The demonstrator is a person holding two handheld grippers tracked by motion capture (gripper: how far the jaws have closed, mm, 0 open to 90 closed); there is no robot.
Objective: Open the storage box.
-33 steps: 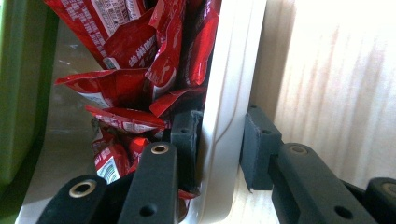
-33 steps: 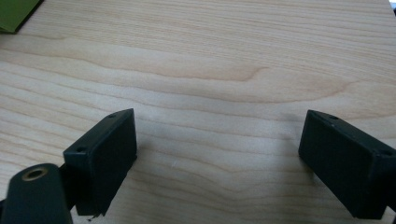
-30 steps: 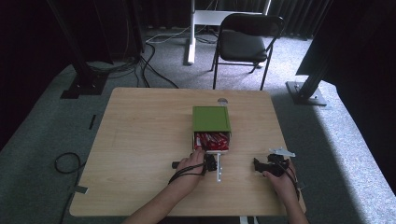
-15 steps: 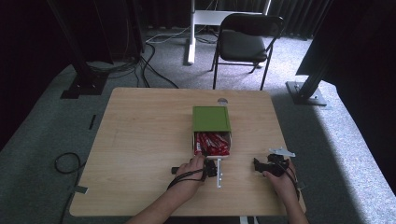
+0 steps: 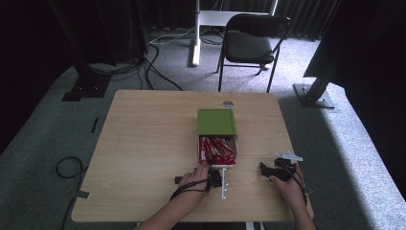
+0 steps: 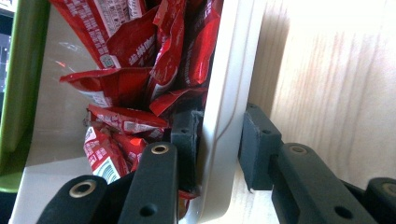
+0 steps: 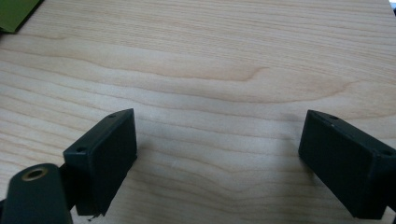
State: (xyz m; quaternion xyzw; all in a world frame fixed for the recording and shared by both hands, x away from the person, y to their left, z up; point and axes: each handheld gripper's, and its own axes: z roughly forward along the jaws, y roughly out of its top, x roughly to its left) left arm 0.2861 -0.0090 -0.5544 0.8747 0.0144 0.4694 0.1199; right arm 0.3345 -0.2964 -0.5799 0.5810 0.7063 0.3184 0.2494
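A: In the high view, where is the drawer (image 5: 218,165)?

B: Mid-table (image 5: 143,143), pulled near from the green box (image 5: 216,121), full of red packets (image 5: 218,149).

A: And the left gripper view?

B: The left gripper (image 6: 217,149) pinches the drawer's stiff, smooth front wall; it seems light. Hold it there.

A: The right gripper view?

B: The right gripper (image 7: 217,163) is spread over bare table.

The whole surface (image 5: 143,143) is seen from high above, facing forward; the drawer (image 6: 224,93) is viewed very closely from the left claw, bare wood from the right, both shared overhead
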